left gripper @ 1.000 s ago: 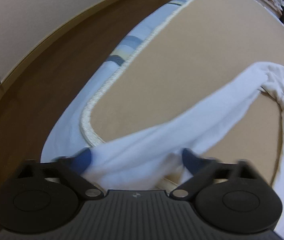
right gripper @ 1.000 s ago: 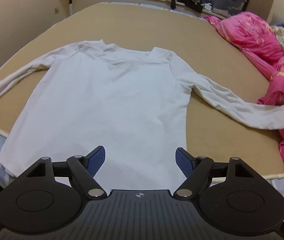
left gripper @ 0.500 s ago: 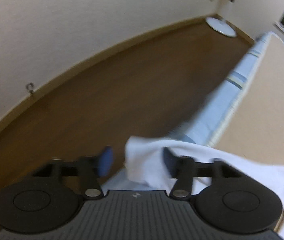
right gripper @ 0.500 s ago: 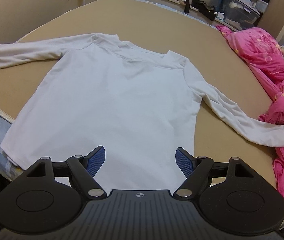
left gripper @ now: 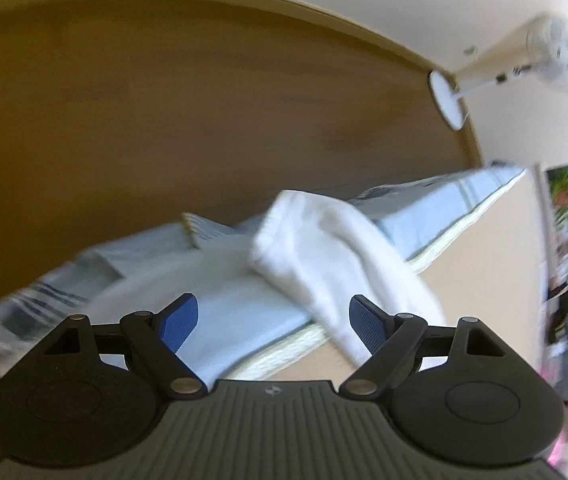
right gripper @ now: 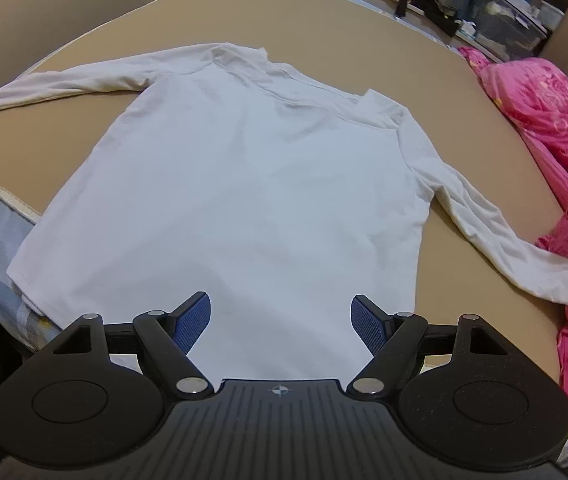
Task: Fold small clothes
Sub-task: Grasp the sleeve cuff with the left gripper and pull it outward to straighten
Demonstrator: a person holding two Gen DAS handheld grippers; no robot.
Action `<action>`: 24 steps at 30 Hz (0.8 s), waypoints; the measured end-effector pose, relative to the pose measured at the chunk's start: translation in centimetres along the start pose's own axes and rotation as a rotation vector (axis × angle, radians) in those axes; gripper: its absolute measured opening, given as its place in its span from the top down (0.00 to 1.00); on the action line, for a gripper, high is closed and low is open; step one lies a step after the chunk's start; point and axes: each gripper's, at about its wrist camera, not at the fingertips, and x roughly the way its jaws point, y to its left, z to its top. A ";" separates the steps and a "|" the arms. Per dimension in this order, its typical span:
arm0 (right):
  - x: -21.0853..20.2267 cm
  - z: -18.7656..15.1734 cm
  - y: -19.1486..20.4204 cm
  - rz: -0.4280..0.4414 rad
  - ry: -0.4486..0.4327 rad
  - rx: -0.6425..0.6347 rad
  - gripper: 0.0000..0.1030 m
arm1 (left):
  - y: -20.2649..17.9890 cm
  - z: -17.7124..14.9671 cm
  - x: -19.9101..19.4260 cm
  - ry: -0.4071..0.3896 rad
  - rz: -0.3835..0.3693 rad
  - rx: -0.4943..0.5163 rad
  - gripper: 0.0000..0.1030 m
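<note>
A white long-sleeved shirt (right gripper: 251, 184) lies flat on the tan mattress (right gripper: 324, 24), neck at the far side and hem nearest me. Its left sleeve (right gripper: 83, 84) stretches out to the mattress's left edge; the right sleeve (right gripper: 484, 232) runs towards the pink quilt. My right gripper (right gripper: 279, 300) hovers open just above the hem, nothing between its pads. In the left wrist view the sleeve's cuff (left gripper: 324, 240) hangs over the bed's edge. My left gripper (left gripper: 272, 304) is over it with jaws opening; the cloth lies loose by the right finger, not pressed.
A pink quilt (right gripper: 544, 112) is bunched along the mattress's right side. A pale blue striped sheet (left gripper: 444, 204) covers the bed's side, with brown wooden floor (left gripper: 163, 100) beyond. A white standing fan (left gripper: 524, 64) is near the wall. Boxes and clutter (right gripper: 504, 12) line the far side.
The left gripper pulled the sleeve out to the bed's edge, rolled, let it go and opened wide. The right gripper drew a little closer to the hem and stayed open.
</note>
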 end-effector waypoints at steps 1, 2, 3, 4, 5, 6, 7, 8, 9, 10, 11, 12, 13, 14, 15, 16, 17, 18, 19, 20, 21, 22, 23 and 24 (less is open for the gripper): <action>0.0 -0.1 0.1 -0.009 0.002 -0.011 0.23 | -0.1 0.1 0.5 0.003 -0.025 -0.010 0.17; 0.1 -0.1 0.2 -0.016 0.006 -0.020 0.23 | -0.4 0.2 0.9 0.000 -0.043 -0.014 0.20; 0.2 -0.1 0.3 -0.024 0.013 -0.028 0.23 | -0.8 0.3 1.3 -0.006 -0.055 -0.015 0.32; 0.3 -0.2 0.3 -0.033 0.022 -0.034 0.23 | -1.2 0.4 1.8 -0.011 -0.060 -0.014 0.42; 0.4 -0.2 0.3 -0.042 0.030 -0.035 0.23 | -1.8 0.6 2.1 -0.015 -0.046 -0.009 0.71; 0.4 -0.2 0.4 -0.045 0.036 -0.035 0.23 | -2.5 0.6 2.1 -0.029 -0.002 0.004 0.96; 0.5 -0.2 0.4 -0.048 0.042 -0.035 0.23 | -3.1 0.7 2.3 -0.039 0.048 0.023 0.95; 0.5 -0.1 0.4 -0.050 0.043 -0.036 0.23 | -3.7 0.8 2.3 -0.042 0.074 0.041 0.95; 0.5 0.0 0.5 -0.051 0.042 -0.039 0.23 | -4.5 0.9 1.8 -0.060 0.087 0.060 0.95; 0.5 0.1 0.5 -0.051 0.039 -0.043 0.23 | -5.1 1.1 0.8 -0.087 0.080 0.084 0.95; 0.6 0.2 0.6 -0.051 0.038 -0.045 0.23 | -6.1 1.3 -0.5 -0.124 0.062 0.115 0.95; 0.7 0.3 0.6 -0.049 0.036 -0.045 0.23 | -6.8 1.6 -2.0 -0.153 0.045 0.135 0.95; 0.9 0.4 0.7 -0.045 0.036 -0.043 0.23 | -7.6 2.0 -3.3 -0.183 0.028 0.153 0.95; 1.1 0.4 0.7 -0.039 0.036 -0.042 0.23 | -8.2 2.4 -4.4 -0.201 0.014 0.169 0.95; 1.3 0.4 0.7 -0.032 0.037 -0.041 0.23 | -8.9 2.9 -4.9 -0.200 0.016 0.180 0.95; 1.6 0.4 0.6 -0.027 0.040 -0.039 0.23 | -9.6 3.1 -5.2 -0.195 0.032 0.196 0.95; 1.9 0.5 0.6 -0.022 0.042 -0.036 0.23 | -10.3 3.1 -4.9 -0.190 0.065 0.225 0.95; 2.2 0.4 0.6 -0.017 0.045 -0.029 0.23 | -10.8 3.0 -4.3 -0.181 0.108 0.245 0.95; 2.3 0.5 0.6 -0.013 0.045 -0.020 0.23 | -11.1 2.8 -3.9 -0.168 0.135 0.248 0.95; 2.4 0.5 0.6 -0.008 0.045 -0.008 0.23 | -11.2 2.5 -3.3 -0.149 0.160 0.236 0.95; 2.5 0.4 0.4 -0.001 0.045 0.004 0.23 | -11.4 2.2 -2.9 -0.139 0.173 0.222 0.95; 2.5 0.3 0.2 0.006 0.046 0.013 0.23 | -11.5 1.7 -2.7 -0.133 0.187 0.212 0.95; 2.6 0.2 -0.1 0.009 0.045 0.019 0.23 | -11.9 1.2 -2.6 -0.128 0.205 0.215 0.95; 2.6 0.0 -0.3 0.009 0.045 0.024 0.23 | -12.7 0.6 -2.7 -0.130 0.219 0.233 0.95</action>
